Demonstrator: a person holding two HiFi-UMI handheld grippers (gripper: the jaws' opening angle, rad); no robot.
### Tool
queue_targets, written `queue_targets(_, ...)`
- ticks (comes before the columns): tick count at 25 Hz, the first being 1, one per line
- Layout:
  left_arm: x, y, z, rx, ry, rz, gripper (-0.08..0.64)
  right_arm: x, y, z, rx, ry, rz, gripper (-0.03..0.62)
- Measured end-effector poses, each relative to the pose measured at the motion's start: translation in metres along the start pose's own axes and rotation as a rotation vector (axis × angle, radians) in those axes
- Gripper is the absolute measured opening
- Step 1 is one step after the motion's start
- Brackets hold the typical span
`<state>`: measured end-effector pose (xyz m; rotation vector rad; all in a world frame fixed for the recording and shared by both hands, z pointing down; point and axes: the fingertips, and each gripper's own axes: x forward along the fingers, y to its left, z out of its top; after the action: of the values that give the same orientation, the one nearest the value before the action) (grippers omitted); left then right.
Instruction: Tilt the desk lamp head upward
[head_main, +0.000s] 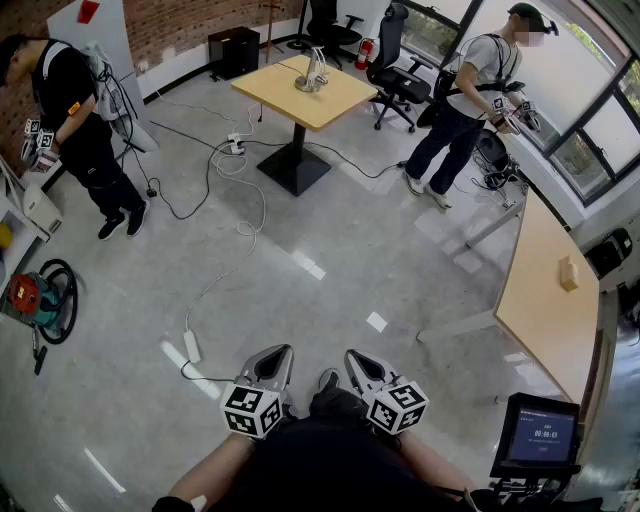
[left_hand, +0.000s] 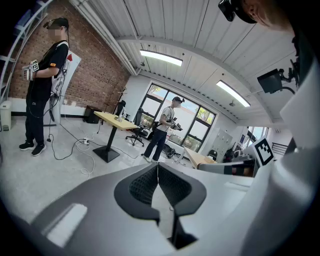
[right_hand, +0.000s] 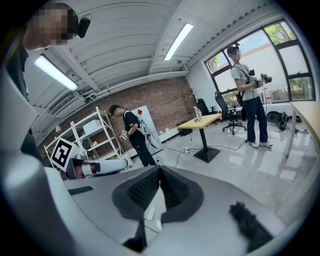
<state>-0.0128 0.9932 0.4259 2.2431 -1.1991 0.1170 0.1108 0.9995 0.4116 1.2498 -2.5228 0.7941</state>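
The desk lamp (head_main: 313, 72) is a small pale thing standing on the yellow square table (head_main: 340, 100) far across the room; it also shows tiny on that table as the lamp (left_hand: 120, 117) and the lamp (right_hand: 198, 114). My left gripper (head_main: 277, 353) and right gripper (head_main: 357, 358) are held close to my body at the bottom of the head view, far from the table. Both are shut with nothing between the jaws. The left gripper (left_hand: 158, 165) and right gripper (right_hand: 160, 169) show their tips meeting.
Two people stand in the room, one person (head_main: 85, 130) at the left and another person (head_main: 462, 100) by the window. Cables and a power strip (head_main: 191, 346) trail over the floor. A long wooden desk (head_main: 550, 290) runs along the right, office chairs (head_main: 395, 70) behind the table.
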Motion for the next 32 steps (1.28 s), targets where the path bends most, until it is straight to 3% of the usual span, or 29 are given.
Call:
queue_targets(7, 0.043, 0.016, 0.007, 0.013, 0.027, 0.038, 0.009, 0.037, -0.034, 0.011, 0.002, 0.01, 0.048, 0.005)
queue_targets(11, 0.079, 0.024, 0.037, 0.071, 0.016, 0.094, 0.006, 0.064, -0.069, 0.047, -0.005, -0.012, 0.088, 0.005)
queue_targets(17, 0.154, 0.01, 0.085, 0.089, -0.009, 0.118, 0.006, 0.086, -0.135, 0.1, 0.004, -0.039, 0.121, 0.005)
queue_targets(21, 0.193, 0.004, 0.096, 0.079, -0.01, 0.144, 0.006, 0.091, -0.178, 0.119, 0.007, -0.033, 0.127, 0.005)
queue_targets(25, 0.215, 0.004, 0.1, 0.082, -0.008, 0.149, 0.006, 0.1, -0.205, 0.124, 0.033, -0.031, 0.12, 0.005)
queue_targets(32, 0.226, 0.033, 0.099, 0.043, 0.009, 0.181, 0.006, 0.127, -0.21, 0.114, 0.053, 0.005, 0.137, 0.005)
